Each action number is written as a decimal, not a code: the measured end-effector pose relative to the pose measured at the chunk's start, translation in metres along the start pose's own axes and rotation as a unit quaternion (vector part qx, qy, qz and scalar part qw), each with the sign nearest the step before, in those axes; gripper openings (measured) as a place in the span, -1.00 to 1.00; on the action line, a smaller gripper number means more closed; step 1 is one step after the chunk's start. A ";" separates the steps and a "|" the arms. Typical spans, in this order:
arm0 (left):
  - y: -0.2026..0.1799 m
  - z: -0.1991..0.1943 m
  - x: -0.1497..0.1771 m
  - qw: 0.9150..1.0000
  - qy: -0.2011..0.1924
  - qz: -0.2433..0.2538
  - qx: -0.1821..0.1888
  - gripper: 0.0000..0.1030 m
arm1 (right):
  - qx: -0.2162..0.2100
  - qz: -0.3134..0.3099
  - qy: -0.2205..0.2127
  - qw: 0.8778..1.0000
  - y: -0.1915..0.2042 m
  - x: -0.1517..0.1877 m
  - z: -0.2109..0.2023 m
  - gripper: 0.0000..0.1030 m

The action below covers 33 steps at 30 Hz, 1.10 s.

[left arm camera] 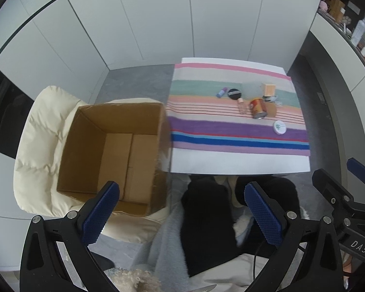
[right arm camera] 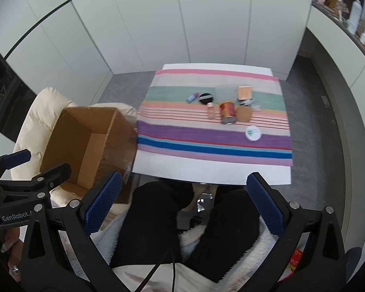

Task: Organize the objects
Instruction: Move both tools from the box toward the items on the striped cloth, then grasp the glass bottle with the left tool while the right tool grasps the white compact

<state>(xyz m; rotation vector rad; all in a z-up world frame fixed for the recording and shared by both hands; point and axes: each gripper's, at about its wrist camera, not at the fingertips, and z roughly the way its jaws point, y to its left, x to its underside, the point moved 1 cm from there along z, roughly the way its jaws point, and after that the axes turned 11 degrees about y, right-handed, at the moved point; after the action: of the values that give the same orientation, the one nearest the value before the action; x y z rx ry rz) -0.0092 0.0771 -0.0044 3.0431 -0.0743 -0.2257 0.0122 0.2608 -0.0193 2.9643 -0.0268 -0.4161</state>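
Both the left gripper [left arm camera: 182, 211] and the right gripper [right arm camera: 183, 203] hang with fingers spread wide and empty, well short of the table's [right arm camera: 206, 170] near edge. The red can [right arm camera: 228, 113] lies tipped near the striped cloth's [right arm camera: 206, 143] middle, long axis toward the near edge, open end nearest. Nudged sideways, it would likely roll into the pink bottle [right arm camera: 210, 111] or the cork coaster [right arm camera: 244, 114] touching it. The cardboard box [left arm camera: 114, 155] waits empty off the left edge.

Left gripper [left arm camera: 181, 209] and right gripper [right arm camera: 183, 203], black frames, blue textured fingertips [right arm camera: 103, 203], silver screws, black trousers [right arm camera: 153, 221], fleecy pale jacket [right arm camera: 231, 238], black cable [right arm camera: 158, 267].
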 end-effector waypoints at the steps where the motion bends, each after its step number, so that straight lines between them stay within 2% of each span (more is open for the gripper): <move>1: -0.007 -0.001 0.000 1.000 -0.001 0.002 0.000 1.00 | -0.002 0.004 -0.002 1.000 -0.009 0.002 -0.003 1.00; 7: -0.055 -0.001 0.000 1.000 0.004 0.022 0.003 1.00 | -0.008 0.039 -0.012 0.999 -0.064 0.012 -0.015 1.00; 10: -0.076 0.004 -0.002 0.999 0.009 0.023 0.037 1.00 | -0.011 0.056 -0.013 0.998 -0.091 0.017 -0.017 1.00; 12: -0.086 0.007 -0.004 0.999 0.007 0.025 0.045 1.00 | -0.010 0.065 -0.013 0.998 -0.105 0.019 -0.017 1.00; 16: -0.111 0.020 -0.010 0.997 0.022 0.040 0.065 1.00 | 0.013 0.078 -0.016 0.997 -0.129 0.022 -0.016 1.00; 19: -0.125 0.030 -0.012 0.996 0.030 0.054 0.062 1.00 | 0.025 0.083 -0.010 0.996 -0.142 0.022 -0.009 1.00; 23: -0.130 0.046 -0.022 0.994 0.042 0.055 0.082 1.00 | 0.030 0.100 0.000 0.994 -0.158 0.019 0.007 1.00; 25: -0.129 0.058 -0.032 0.994 0.051 0.041 0.089 1.00 | 0.034 0.111 -0.005 0.993 -0.165 0.020 0.013 1.00; 27: -0.127 0.075 -0.046 0.994 0.063 0.024 0.085 1.00 | 0.042 0.125 -0.024 0.991 -0.172 0.020 0.019 1.00; 30: -0.121 0.101 -0.067 0.994 0.059 0.015 0.086 1.00 | 0.055 0.129 -0.063 0.988 -0.178 0.013 0.030 1.00; 33: -0.115 0.128 -0.086 0.997 0.038 0.008 0.072 1.00 | 0.032 0.102 -0.087 0.990 -0.181 -0.003 0.050 1.00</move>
<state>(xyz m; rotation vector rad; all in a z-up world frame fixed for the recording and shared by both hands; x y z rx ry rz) -0.1080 0.1851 -0.1285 3.1881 -0.1148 -0.1087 -0.0055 0.4323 -0.0929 2.9376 -0.3657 -0.6551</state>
